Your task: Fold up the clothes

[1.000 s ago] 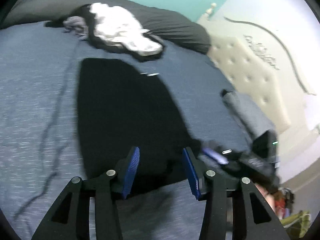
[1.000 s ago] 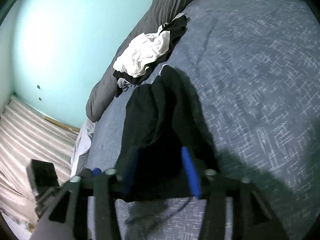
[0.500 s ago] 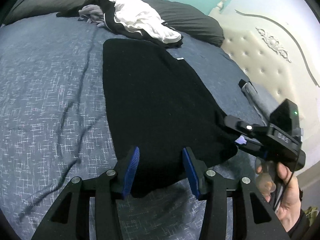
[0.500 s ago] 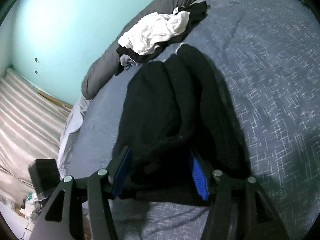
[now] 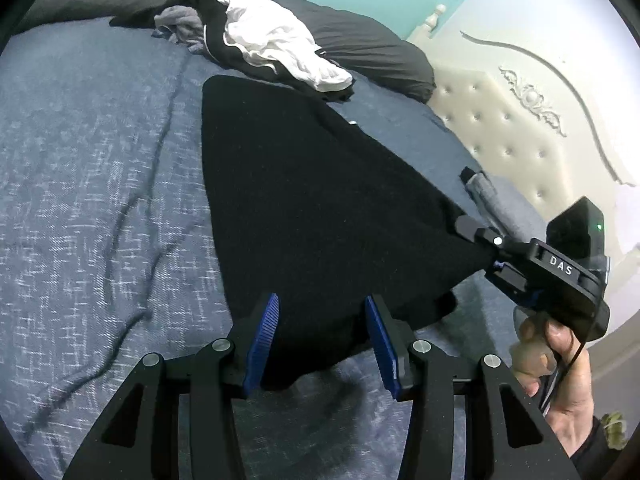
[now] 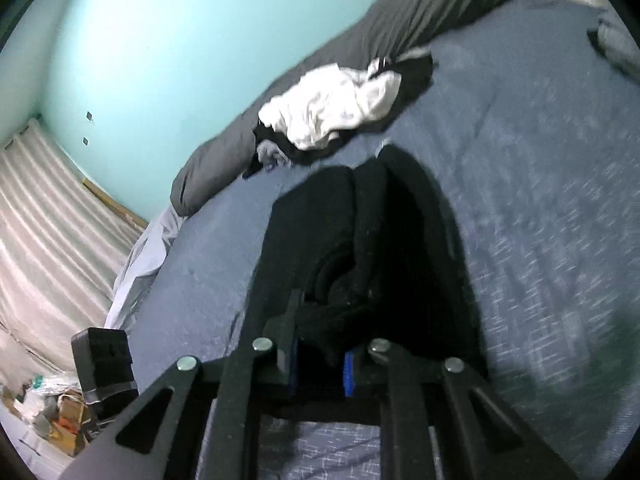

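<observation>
Blue-grey bedspread [image 5: 100,184] under the black garment [image 5: 312,200], spread flat near the heaped clothes [image 5: 272,52]. Right gripper [image 6: 320,364] closing on its near corner; left gripper [image 5: 320,340] half-wide astride the hem, not pinching. Best to clamp left too, then lift both corners evenly

A black garment [image 5: 320,208] lies spread across a blue bedspread [image 5: 92,184], its near edge between the parted blue pads of the left gripper [image 5: 322,336], which do not press it. At right, a hand [image 5: 560,376] holds the right gripper [image 5: 486,254], closing on the garment's corner. A heap of clothes [image 5: 260,44] sits beyond, near a cream headboard [image 5: 500,128].
</observation>
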`<state>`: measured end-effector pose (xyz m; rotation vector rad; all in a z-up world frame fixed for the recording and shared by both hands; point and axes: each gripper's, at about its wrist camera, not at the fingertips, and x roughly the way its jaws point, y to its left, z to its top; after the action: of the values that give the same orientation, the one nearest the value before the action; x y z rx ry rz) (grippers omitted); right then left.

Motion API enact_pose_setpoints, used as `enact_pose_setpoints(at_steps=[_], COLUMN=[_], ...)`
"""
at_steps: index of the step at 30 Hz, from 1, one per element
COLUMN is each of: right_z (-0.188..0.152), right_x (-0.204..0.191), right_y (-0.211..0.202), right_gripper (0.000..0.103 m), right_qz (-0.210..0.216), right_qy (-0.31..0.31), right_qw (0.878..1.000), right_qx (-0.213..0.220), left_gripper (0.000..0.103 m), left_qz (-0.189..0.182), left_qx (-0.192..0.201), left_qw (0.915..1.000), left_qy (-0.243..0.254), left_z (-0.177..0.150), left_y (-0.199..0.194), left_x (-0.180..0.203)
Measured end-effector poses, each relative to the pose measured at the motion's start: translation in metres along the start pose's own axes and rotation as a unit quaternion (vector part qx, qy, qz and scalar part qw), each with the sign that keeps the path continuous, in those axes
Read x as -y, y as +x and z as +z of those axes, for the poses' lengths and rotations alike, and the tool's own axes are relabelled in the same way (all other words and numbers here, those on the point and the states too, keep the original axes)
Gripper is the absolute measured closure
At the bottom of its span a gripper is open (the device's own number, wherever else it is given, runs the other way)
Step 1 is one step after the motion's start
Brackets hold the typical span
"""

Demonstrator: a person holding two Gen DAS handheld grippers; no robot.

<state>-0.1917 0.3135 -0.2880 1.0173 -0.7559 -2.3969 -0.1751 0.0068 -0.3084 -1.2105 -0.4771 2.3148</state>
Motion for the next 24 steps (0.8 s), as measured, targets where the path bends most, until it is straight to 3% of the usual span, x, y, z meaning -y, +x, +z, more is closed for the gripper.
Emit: enact_pose_setpoints(at_steps=[8,14,23,24], right_z=[-0.020,-0.027,-0.030,-0.028], right_x=[0.041,0.057,0.060,0.059], right_y=[0.012,0.014,0.007,0.005], right_gripper=[0.089,0.089,0.087,0.083], right_qz=[-0.032,-0.027,-0.030,-0.033], right_qy=[0.071,0.105,0.106,0.104], right_qw=[0.996,0.993,0.993,0.993], right_qx=[-0.034,-0.044,-0.043,-0.039], left_gripper=[0.054,0.054,0.054,0.054], left_qz=[0.018,0.026,0.029,0.029], left_qx=[-0.001,-0.010,-0.018,-0.018], left_qw=[0.9998,0.9996,0.9994,0.9994], left_qy=[0.006,0.006,0.006,0.004], left_z=[0.004,0.002,-0.004,-0.004], left_y=[0.001,0.007,0.013,0.013], left_x=[0.003,-0.003,-0.008,-0.009])
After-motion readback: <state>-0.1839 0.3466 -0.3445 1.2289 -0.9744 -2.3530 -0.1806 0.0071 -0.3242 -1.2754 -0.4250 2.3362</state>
